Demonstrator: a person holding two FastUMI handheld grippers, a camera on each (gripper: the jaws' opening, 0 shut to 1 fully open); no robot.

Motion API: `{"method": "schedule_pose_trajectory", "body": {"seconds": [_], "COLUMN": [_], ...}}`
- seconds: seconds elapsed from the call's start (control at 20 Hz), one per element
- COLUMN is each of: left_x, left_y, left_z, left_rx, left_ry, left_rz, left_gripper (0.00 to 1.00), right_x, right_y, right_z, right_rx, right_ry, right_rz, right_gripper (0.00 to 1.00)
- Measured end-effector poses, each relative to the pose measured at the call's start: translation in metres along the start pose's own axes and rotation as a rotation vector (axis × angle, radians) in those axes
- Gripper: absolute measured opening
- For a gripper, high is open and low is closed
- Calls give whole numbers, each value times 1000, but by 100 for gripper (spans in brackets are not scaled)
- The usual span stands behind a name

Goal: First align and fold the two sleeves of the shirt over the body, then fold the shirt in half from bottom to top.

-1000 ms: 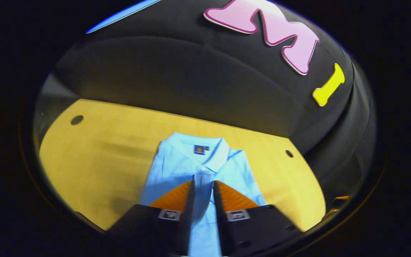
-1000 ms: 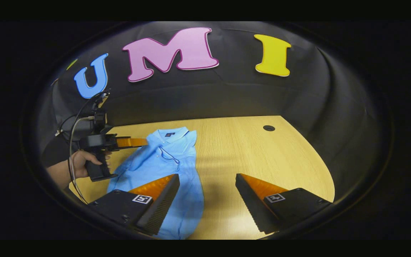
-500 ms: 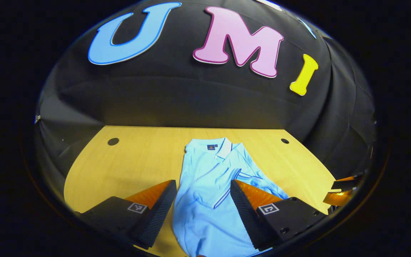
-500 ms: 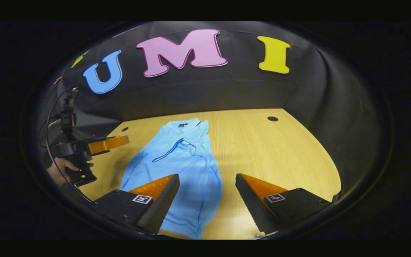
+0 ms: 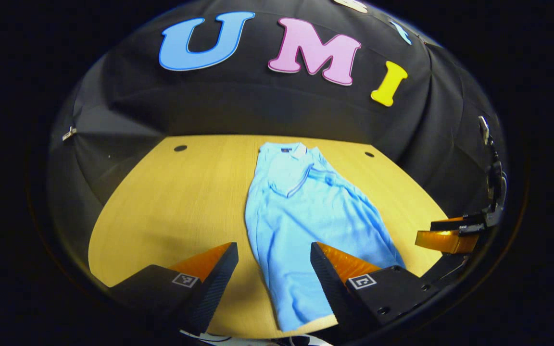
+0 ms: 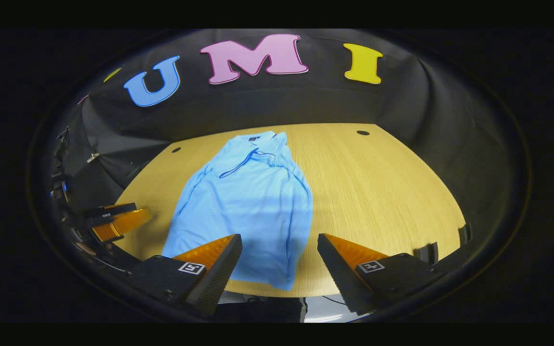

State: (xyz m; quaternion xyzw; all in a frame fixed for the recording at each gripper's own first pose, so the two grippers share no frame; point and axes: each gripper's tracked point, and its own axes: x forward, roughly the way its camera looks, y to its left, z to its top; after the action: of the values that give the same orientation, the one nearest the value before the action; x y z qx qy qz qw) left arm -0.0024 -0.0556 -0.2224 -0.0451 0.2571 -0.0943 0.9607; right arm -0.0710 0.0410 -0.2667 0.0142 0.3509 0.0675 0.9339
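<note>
Jaws apart on both grippers, clamping nothing, hanging back above the near desk (image 6: 378,192) edge. Sleeves look folded over the shirt (image 6: 248,202), whose hem at six o'clock lies free, seemingly ready for the bottom-to-top fold.

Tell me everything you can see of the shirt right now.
The shirt is a light blue polo of soft knit-looking fabric with darker blue trim. It lies flat on the wooden table, collar toward the booth's wall, hem at the near edge. Both sleeves are folded in over the body, making a long narrow shape with slight wrinkles. Neither tongs touch it: the left tongs and right tongs stand open above its lower end.
</note>
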Motion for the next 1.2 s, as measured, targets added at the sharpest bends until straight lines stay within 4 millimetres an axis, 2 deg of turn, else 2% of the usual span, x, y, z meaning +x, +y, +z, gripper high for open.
{"method": "schedule_pose_trajectory", "body": {"seconds": [0.1, 0.3, 0.5, 0.7, 0.8, 0.85, 0.9, 0.95, 1.0, 1.05, 1.1, 1.15, 1.2], "left_x": [-3, 0, 10, 16, 17, 17, 18, 17, 17, 19, 20, 20, 22], "left_y": [-5, -17, -25, -24, -22, -22, -24, -26, -28, -30, -34, -37, -39], "left_z": [-31, -66, -80, -100, -103, -105, -104, -105, -105, -106, -106, -105, -104], "left_rx": [-2, -5, -25, -1, 36, 59, 70, 62, 59, 61, 68, 78, 81], "left_ry": [46, 97, 139, 199, 190, 198, 195, 195, 196, 200, 204, 205, 206], "left_rz": [2, 29, 40, 72, 90, 99, 100, 101, 104, 100, 90, 79, 69], "left_gripper": [97, 97, 98, 97, 99, 97, 97, 98, 94, 87, 85, 76, 71], "right_x": [3, 15, 28, 40, 39, 40, 42, 42, 43, 42, 43, 45, 46], "right_y": [3, -2, -9, -7, -4, -3, -4, -2, 0, 2, 2, 2, 1], "right_z": [-23, -55, -73, -87, -88, -89, -91, -88, -91, -90, -91, -88, -88], "right_rx": [14, 27, 34, 13, -21, -52, -82, -108, -113, -113, -115, -115, -112], "right_ry": [33, 79, 120, 159, 156, 150, 155, 141, 150, 144, 158, 162, 169], "right_rz": [-4, -42, -63, -51, -47, -50, -52, -47, -36, -34, -31, -27, -23], "right_gripper": [99, 99, 99, 99, 99, 92, 99, 92, 98, 92, 83, 75, 72]}}
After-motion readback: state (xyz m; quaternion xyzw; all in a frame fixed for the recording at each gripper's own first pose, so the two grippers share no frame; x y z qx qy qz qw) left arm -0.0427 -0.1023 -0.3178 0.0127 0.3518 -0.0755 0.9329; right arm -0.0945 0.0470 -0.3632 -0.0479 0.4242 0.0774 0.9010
